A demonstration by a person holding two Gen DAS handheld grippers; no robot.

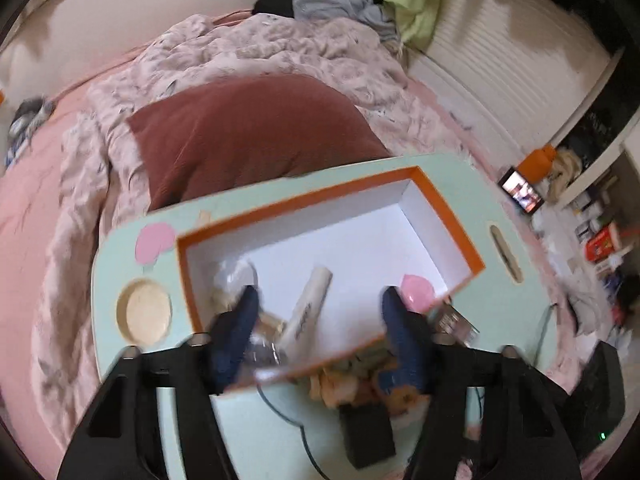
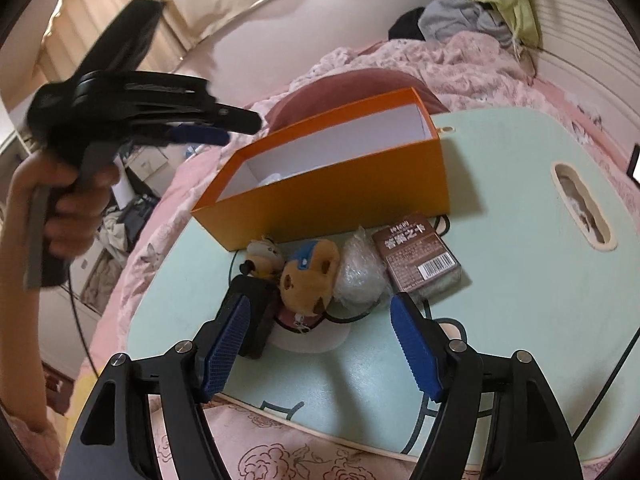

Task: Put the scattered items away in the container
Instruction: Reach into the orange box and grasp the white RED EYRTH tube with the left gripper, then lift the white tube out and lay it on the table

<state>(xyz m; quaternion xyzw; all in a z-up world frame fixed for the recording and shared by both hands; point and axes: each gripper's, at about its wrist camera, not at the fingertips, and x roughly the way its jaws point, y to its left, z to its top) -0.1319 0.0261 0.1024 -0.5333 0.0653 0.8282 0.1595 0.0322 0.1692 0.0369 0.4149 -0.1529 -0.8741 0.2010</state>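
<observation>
An orange box [image 1: 452, 216] with a white inside stands on a mint lap table [image 1: 532, 308]. In it lie a white tube [image 1: 310, 308], a pink round thing [image 1: 418, 296] and clear wrapped items [image 1: 236, 280]. My left gripper [image 1: 316, 312] is open and empty above the box's near side. In the right wrist view the box [image 2: 340, 192] stands behind a brown plush toy [image 2: 310, 276], a small plush [image 2: 262, 258], a clear wrapped bundle [image 2: 360, 270], a brown packet [image 2: 418, 258] and a black block [image 2: 258, 312]. My right gripper [image 2: 320, 320] is open, low over the toy. The left gripper [image 2: 192, 132] hovers above the box.
The table [image 2: 520, 208] rests on a bed with a pink quilt [image 1: 260, 48] and a maroon pillow [image 1: 248, 132]. A black cable [image 2: 440, 224] lies on the table. A phone [image 1: 522, 194] and clutter sit at the right. The table has a cup recess [image 1: 144, 310].
</observation>
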